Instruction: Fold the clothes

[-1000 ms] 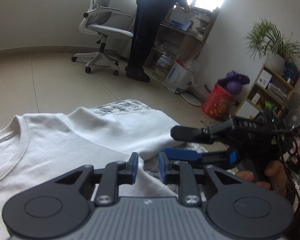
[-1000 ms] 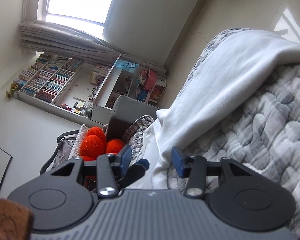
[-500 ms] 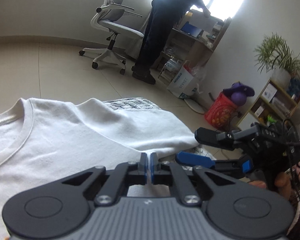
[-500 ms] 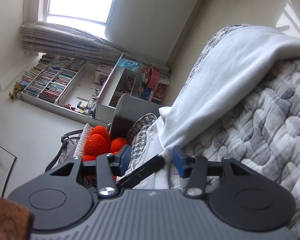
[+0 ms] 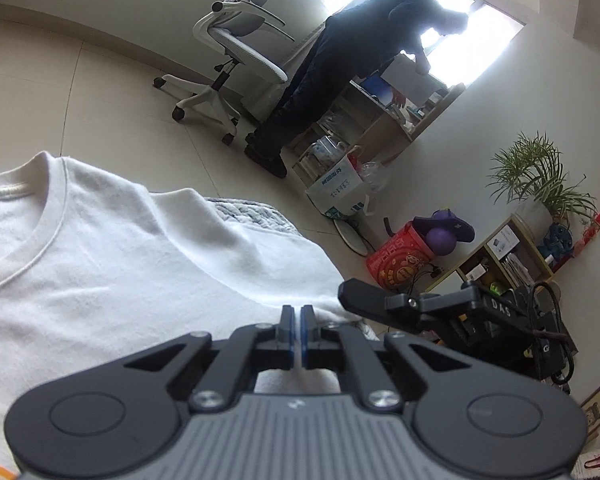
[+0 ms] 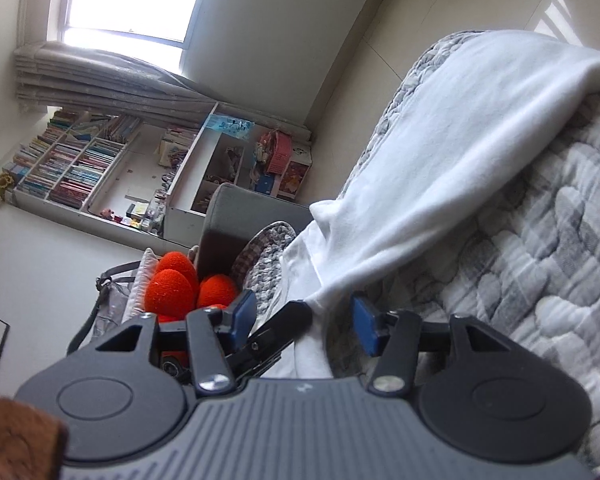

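Pinching white shirt (image 5: 148, 280) edge with left gripper (image 5: 297, 322) jaws closed, right gripper (image 6: 304, 320) at 3 o'clock, jaws just opening, apart around shirt corner, grey quilt (image 6: 540, 264) beneath.

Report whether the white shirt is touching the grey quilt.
Touching. The right wrist view shows the white shirt draped over the grey quilt, its edge lying directly on the quilt with no gap.

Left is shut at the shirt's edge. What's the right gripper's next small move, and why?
Probably ease the right gripper forward onto the edge of the white T-shirt and close. Its jaws have just been opening, pads touching nothing, while the left gripper seems pinched on the corner just ahead.
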